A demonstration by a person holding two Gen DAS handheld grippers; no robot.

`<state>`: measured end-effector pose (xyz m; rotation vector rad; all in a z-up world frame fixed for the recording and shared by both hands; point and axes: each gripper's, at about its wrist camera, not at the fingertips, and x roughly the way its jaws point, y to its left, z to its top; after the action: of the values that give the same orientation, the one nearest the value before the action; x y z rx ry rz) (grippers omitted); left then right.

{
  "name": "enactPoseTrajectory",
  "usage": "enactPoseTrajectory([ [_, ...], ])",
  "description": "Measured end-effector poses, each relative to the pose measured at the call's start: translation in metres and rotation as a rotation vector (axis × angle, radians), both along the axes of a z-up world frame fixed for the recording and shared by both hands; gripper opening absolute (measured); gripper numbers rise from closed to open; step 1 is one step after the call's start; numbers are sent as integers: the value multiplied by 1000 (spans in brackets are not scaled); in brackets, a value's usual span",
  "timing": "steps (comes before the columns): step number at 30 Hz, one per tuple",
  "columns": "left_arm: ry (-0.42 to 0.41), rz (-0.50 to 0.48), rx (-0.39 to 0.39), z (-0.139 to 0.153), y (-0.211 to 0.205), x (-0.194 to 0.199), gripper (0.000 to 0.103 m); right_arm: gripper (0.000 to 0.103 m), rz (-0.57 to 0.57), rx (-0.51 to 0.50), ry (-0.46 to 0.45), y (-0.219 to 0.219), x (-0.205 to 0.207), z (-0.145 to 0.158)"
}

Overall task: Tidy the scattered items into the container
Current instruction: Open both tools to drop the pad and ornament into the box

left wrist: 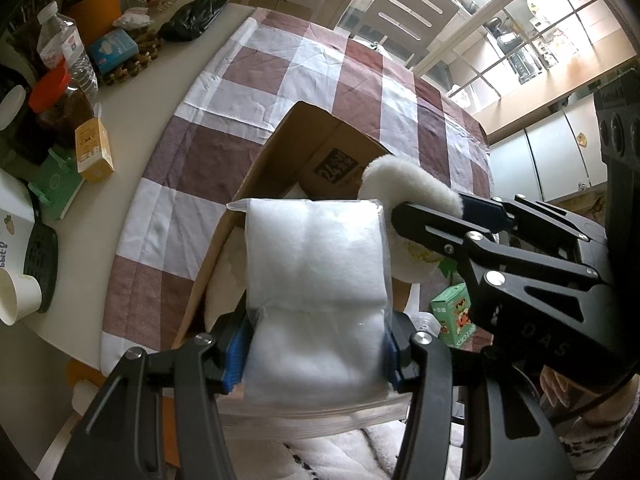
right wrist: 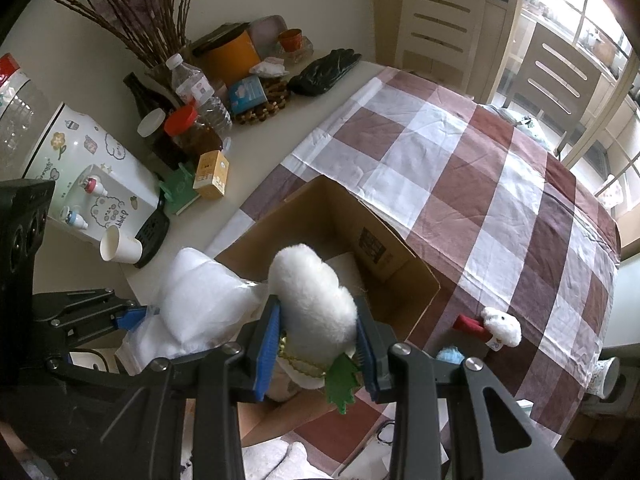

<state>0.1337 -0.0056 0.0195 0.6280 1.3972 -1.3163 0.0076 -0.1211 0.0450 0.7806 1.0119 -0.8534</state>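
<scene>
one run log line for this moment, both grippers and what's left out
left gripper: shut on white padded pack | right gripper: shut on white plush toy | both over cardboard box | small plush on cloth

Left gripper (left wrist: 316, 354) jaws clamp a white padded packet (left wrist: 316, 264) above the open cardboard box (left wrist: 276, 156)

The open cardboard box (right wrist: 332, 216) gapes upward, its mouth free at the far side, while the clear-wrapped white pack (left wrist: 316, 264) and the white plush toy (right wrist: 316, 300) crowd its near edge side by side. Beyond the box the checked cloth (right wrist: 460, 152) lies bare. A small plush (right wrist: 500, 326) sits right of the box; bottles and cartons (right wrist: 200, 120) line the desk's left side
</scene>
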Motion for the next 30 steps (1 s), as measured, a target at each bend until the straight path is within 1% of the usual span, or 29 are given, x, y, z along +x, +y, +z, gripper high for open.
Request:
enactPoseTrajectory([
  [4,-4,1,7,-1,-2,0,55,35,6,6,4,-1,1,-1],
  [6,-8,-3,14,-3,-4,0,56,38,14,10,14,-3,2,-3],
  [8,-24,-8,28,-4,-5,-1,61,40,16,11,33,-5,3,-6],
  [10,-43,-6,35,-4,-5,-2,73,43,16,18,46,-8,2,-7],
  [11,-57,-6,37,-4,-5,-2,74,48,15,21,48,-9,2,-8],
  [13,-81,-9,42,-3,-5,-3,74,51,14,20,51,-10,0,-7],
  [15,-86,-7,47,-3,-5,-3,75,58,3,12,57,-10,-3,-5],
  [17,-106,-6,55,-2,-5,-4,75,61,-11,3,58,-10,-6,-2],
  [30,-120,-44,36,9,-4,-23,75,61,-73,-2,55,0,-33,5],
])
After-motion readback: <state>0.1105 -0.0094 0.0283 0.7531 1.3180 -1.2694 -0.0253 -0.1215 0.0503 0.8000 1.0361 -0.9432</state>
